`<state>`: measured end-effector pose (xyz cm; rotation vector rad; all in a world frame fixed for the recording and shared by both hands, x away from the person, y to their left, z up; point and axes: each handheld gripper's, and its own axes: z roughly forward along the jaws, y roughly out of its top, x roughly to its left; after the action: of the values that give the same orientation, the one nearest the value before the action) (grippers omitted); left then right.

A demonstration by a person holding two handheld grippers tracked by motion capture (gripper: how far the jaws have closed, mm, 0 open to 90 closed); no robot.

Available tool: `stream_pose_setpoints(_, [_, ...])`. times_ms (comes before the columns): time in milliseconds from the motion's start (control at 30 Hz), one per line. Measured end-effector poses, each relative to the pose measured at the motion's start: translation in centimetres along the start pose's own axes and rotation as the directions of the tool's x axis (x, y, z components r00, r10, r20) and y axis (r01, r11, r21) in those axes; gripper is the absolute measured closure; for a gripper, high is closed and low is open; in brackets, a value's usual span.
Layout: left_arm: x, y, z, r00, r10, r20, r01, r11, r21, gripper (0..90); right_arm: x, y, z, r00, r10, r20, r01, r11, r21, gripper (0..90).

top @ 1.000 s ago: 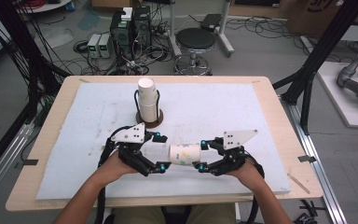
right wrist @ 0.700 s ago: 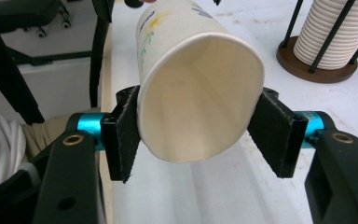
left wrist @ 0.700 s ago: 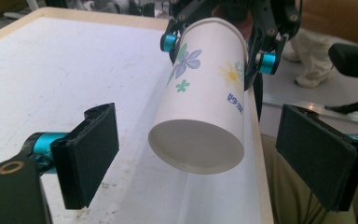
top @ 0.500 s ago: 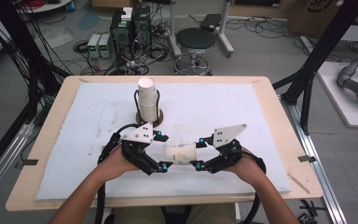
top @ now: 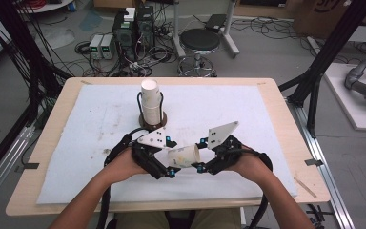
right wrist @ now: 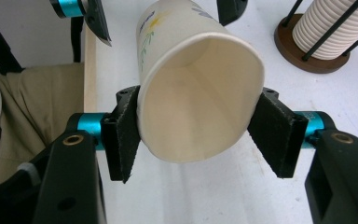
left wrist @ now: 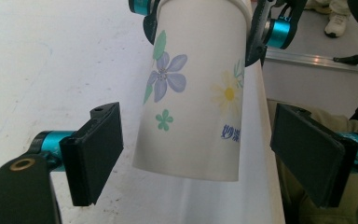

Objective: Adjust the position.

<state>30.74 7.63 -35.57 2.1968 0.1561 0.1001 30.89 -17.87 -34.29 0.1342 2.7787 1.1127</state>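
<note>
A white paper cup printed with flowers hangs on its side above the front of the white mat. My right gripper is shut on its rim end; in the right gripper view the pads press both sides of the cup at the open mouth. My left gripper faces the cup's closed bottom. In the left gripper view its jaws stand wide apart on either side of the cup without touching it, so this gripper is open. The right gripper shows at the cup's far end.
A tall stack of white cups stands in a wire holder on a round brown base at the mat's middle back; the stack is also in the right gripper view. The wooden table's front edge lies close below the hands.
Both grippers have come closer together and lifted. The white shape between them has shortened to a single tilted cup, and the grey top plates have tipped upward.
</note>
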Motion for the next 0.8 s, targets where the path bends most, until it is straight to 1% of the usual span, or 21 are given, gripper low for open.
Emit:
stream_pose_setpoints(33, [0.0,0.0,0.1,1.0,-0.004,0.002,0.004,1.0,0.002,17.0,0.0,0.2,0.0,1.0,-0.004,0.005,0.004,1.0,0.014,38.0])
stream_pose_setpoints(67, [0.0,0.0,0.1,1.0,-0.005,0.002,0.005,1.0,0.004,17.5,0.0,0.6,0.1,0.9998,-0.019,0.007,0.019,0.999,0.044,38.0])
stream_pose_setpoints(167, [0.1,0.1,0.3,1.0,-0.002,-0.003,0.002,0.9996,0.03,17.8,0.0,1.1,0.3,0.9991,-0.042,0.005,0.041,0.996,0.077,38.0])
stream_pose_setpoints(233, [0.1,0.1,0.4,1.0,0.001,-0.003,-0.001,0.9993,0.036,18.1,0.1,1.3,0.3,0.999,-0.045,0.004,0.044,0.995,0.088,38.0])
stream_pose_setpoints(267, [0.1,0.1,0.5,1.0,0.003,-0.001,-0.003,0.9989,0.046,18.3,0.1,1.7,0.4,0.9984,-0.056,0.003,0.055,0.992,0.11,38.0])
stream_pose_setpoints(300, [0.1,0.1,0.5,1.0,0.004,0.001,-0.004,0.9985,0.054,18.3,0.1,1.7,0.4,0.9984,-0.056,0.003,0.055,0.992,0.11,38.0])
stream_pose_setpoints(400, [0.1,0.2,0.8,1.0,0.006,0.006,-0.007,0.9977,0.068,19.2,0.2,2.3,0.7,0.9973,-0.073,-0.002,0.072,0.986,0.152,38.0])
stream_pose_setpoints(433, [0.1,0.2,0.9,0.9999,0.007,0.009,-0.007,0.9972,0.074,20.0,0.2,2.6,0.8,0.9961,-0.088,-0.003,0.087,0.981,0.171,38.0])
stream_pose_setpoints(467, [0.1,0.2,0.9,0.9999,0.009,0.009,-0.01,0.9968,0.079,20.0,0.2,2.6,0.8,0.9961,-0.088,-0.003,0.087,0.981,0.171,38.0])
stream_pose_setpoints(533, [0.2,0.2,1.1,0.9999,0.007,0.014,-0.008,0.9963,0.086,20.2,0.3,3.0,0.9,0.9952,-0.098,-0.004,0.097,0.976,0.195,38.0])
stream_pose_setpoints(633, [0.2,0.3,1.2,0.9999,0.003,0.016,-0.005,0.9957,0.093,21.2,0.4,3.6,1.1,0.9931,-0.117,-0.009,0.116,0.969,0.217,38.0])
stream_pose_setpoints(667, [0.2,0.3,1.3,0.9999,0.001,0.017,-0.003,0.9957,0.092,22.0,0.4,3.6,1.2,0.9924,-0.122,-0.013,0.122,0.969,0.217,38.0])
stream_pose_setpoints(700, [0.2,0.3,1.3,0.9999,0.0,0.017,-0.002,0.996,0.09,22.6,0.5,3.7,1.2,0.9928,-0.118,-0.018,0.119,0.968,0.223,38.0])
stream_pose_setpoints(733, [0.2,0.3,1.4,0.9997,-0.003,0.024,0.0,0.9957,0.093,23.4,0.5,3.7,1.2,0.9923,-0.123,-0.013,0.123,0.966,0.228,38.0])
stream_pose_setpoints(800, [0.2,0.3,1.4,0.9997,0.0,0.026,-0.002,0.9955,0.094,25.3,0.5,3.8,1.3,0.9922,-0.123,-0.02,0.124,0.966,0.229,38.0])
